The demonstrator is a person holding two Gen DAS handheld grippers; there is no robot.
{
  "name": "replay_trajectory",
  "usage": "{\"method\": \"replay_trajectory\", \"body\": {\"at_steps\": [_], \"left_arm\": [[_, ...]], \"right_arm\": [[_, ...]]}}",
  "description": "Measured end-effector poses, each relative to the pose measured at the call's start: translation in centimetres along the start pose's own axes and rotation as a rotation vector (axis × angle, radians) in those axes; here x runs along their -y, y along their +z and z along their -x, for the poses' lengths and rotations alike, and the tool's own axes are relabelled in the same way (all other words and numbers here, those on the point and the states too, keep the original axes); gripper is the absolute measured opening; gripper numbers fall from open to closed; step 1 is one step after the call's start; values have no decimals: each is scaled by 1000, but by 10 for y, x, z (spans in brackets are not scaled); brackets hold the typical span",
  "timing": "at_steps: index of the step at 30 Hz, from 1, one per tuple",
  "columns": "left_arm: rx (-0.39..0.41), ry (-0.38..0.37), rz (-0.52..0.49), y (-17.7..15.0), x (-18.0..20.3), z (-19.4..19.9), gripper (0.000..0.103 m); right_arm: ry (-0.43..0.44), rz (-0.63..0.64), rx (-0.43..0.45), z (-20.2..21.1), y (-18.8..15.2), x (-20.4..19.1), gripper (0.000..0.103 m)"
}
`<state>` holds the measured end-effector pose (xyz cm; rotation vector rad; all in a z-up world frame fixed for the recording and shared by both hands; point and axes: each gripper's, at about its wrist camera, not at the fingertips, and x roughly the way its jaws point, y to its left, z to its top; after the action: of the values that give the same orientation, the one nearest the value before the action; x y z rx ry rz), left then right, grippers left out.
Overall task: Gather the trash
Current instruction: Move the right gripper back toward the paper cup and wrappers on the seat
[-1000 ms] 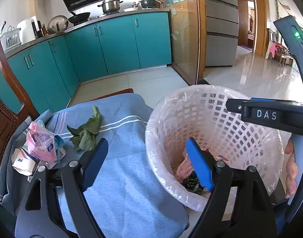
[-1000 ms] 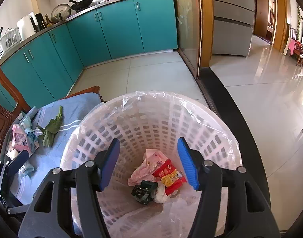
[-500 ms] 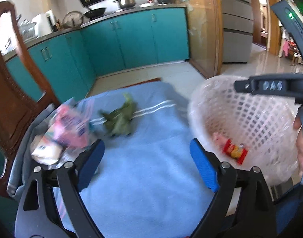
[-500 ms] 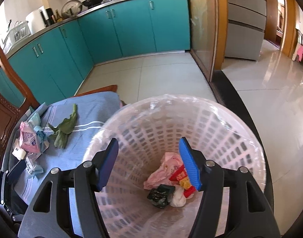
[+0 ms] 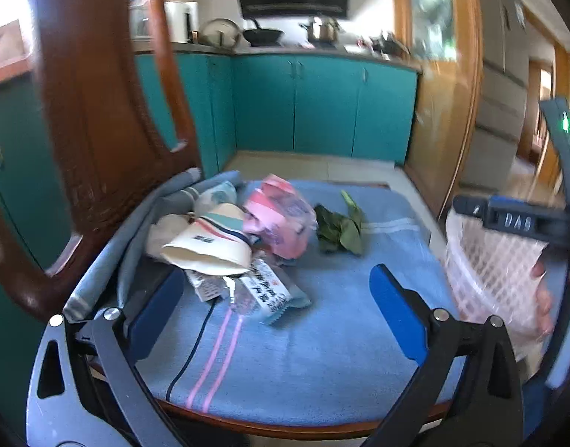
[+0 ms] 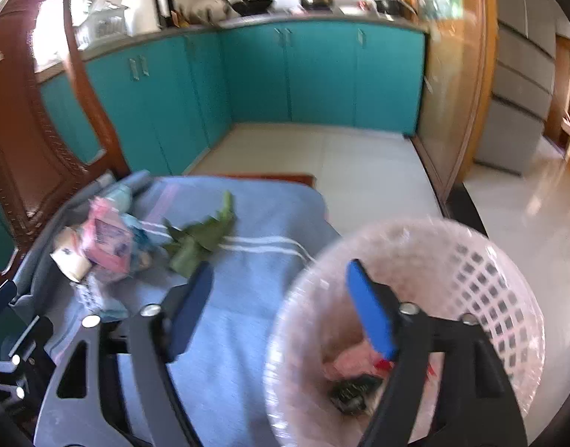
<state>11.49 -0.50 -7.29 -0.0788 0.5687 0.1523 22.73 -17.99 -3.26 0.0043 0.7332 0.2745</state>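
Reach-in time: your left gripper (image 5: 274, 311) has its jaws spread wide and empty, wrapper pile (image 5: 244, 246) just ahead between them, so close on one piece next, while your right gripper (image 6: 281, 307), equally agape, straddles the basket (image 6: 482, 272) rim.

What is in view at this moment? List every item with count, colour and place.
trash basket: one, pale pink lattice with clear liner, right of the chair, holding a few wrappers
leafy greens: one bunch, green, middle of the cloth
pink packet: one, pink, in the pile on the left
paper cup: one, cream with stripes, on its side in the pile
printed wrapper: one, white and teal, front of the pile
cloth: one, blue with stripes, over the chair seat
left gripper: open, empty
right gripper: open, empty
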Motion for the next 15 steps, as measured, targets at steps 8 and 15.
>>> {"method": "replay_trajectory", "body": {"at_steps": [8,15], "left_arm": [[-119,41,42,-17,-38,2,100],[-193,140,-46,-34,-53,1,100]], "right_arm": [[183,41,-96,-31,-7,-47,90],[313,91,-178,-58,-19,-101,90]]}}
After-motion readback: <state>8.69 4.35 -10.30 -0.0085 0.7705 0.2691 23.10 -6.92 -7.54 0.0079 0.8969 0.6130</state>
